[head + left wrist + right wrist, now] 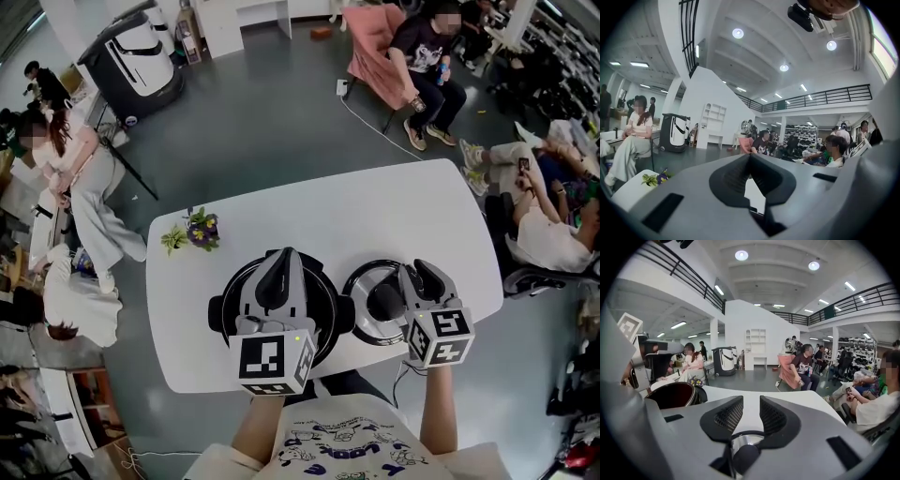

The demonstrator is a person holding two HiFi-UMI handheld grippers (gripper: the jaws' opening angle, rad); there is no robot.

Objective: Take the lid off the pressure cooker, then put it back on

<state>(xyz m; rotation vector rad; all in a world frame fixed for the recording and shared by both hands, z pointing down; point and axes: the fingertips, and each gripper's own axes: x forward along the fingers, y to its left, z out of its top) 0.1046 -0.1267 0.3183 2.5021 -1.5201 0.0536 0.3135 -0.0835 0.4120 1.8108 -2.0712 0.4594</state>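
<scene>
The black pressure cooker pot stands uncovered on the white table, near its front edge; its dark inside also shows in the right gripper view. My left gripper hovers over the pot with its jaws shut and nothing between them. The lid lies flat on the table just right of the pot. My right gripper is over the lid, its jaws a little apart. The lid's black knob sits low between the jaw bases, and the pads do not press on it.
A small bunch of flowers lies at the table's left edge. People sit on chairs around the room, some close to the table's right side. A black-and-white machine stands at the far left.
</scene>
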